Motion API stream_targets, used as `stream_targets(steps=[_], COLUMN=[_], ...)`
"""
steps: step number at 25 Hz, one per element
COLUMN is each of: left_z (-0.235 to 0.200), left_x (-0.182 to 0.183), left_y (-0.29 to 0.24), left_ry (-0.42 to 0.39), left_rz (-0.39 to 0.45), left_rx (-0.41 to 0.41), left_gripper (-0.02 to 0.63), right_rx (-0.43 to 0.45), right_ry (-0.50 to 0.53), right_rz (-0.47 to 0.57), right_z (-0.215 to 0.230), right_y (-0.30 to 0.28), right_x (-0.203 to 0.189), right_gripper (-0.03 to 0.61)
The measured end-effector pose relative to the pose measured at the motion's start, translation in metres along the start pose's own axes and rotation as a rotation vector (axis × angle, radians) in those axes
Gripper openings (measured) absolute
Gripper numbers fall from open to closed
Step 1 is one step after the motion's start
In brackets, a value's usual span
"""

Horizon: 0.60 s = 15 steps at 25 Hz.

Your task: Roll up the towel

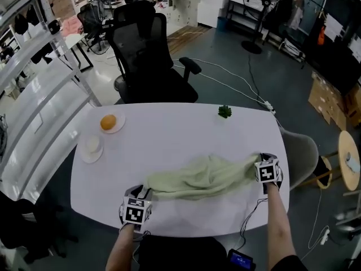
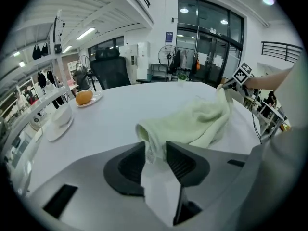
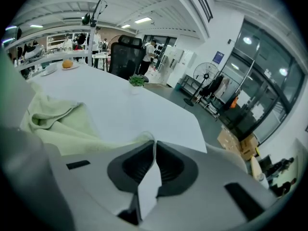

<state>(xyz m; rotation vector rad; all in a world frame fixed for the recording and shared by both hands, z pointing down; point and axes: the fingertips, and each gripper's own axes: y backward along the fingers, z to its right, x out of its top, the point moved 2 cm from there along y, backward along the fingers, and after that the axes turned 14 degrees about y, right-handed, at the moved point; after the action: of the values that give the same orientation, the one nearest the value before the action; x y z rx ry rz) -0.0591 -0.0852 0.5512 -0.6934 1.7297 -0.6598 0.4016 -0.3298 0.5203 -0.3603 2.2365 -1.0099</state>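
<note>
A pale green towel (image 1: 203, 176) lies crumpled along the near part of the white table (image 1: 169, 137). My left gripper (image 1: 146, 192) is at the towel's left end. In the left gripper view its jaws (image 2: 155, 148) stand a little apart, and the towel's corner (image 2: 150, 148) lies loose in the gap. My right gripper (image 1: 260, 164) is at the towel's right end. In the right gripper view the jaws (image 3: 154, 146) are shut on a thin edge of the towel (image 3: 62, 121). Both grippers sit low over the tabletop.
An orange on a plate (image 1: 109, 122) and a second plate with a white item (image 1: 92, 147) sit at the table's left. A small green plant (image 1: 224, 111) stands near the far edge. A black office chair (image 1: 148, 61) is behind the table.
</note>
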Motion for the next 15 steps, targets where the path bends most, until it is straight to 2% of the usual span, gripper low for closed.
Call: stream_targets(steps=[2,4,6,9,15], left_z=[0.003,0.008,0.018,0.044,0.122], left_x=[0.009,0.023,0.039,0.057,0.064], left_y=[0.004,0.010,0.017,0.023,0.010], left_ry=[-0.004,-0.027,-0.066,-0.111,-0.229], left_rz=[0.006,0.024,0.055,0.089,0.062], left_rx=[-0.025,-0.053,-0.085,-0.170,-0.365], left_gripper=[0.250,0.325,0.333,0.334,0.334], right_rx=[-0.004,-0.006,-0.022,-0.059,-0.087], right_ry=[-0.006,-0.027,-0.058,-0.104,-0.180], right_rz=[-0.005,0.002,0.037,0.099,0.158], right_z=[0.000,0.002,0.008,0.018,0.021], right_y=[0.001,0.003,0.010,0.028,0.073], right_x=[-0.004,-0.007,-0.007,-0.003,-0.016], right_gripper=[0.053,0.125,0.193,0.241,0.255])
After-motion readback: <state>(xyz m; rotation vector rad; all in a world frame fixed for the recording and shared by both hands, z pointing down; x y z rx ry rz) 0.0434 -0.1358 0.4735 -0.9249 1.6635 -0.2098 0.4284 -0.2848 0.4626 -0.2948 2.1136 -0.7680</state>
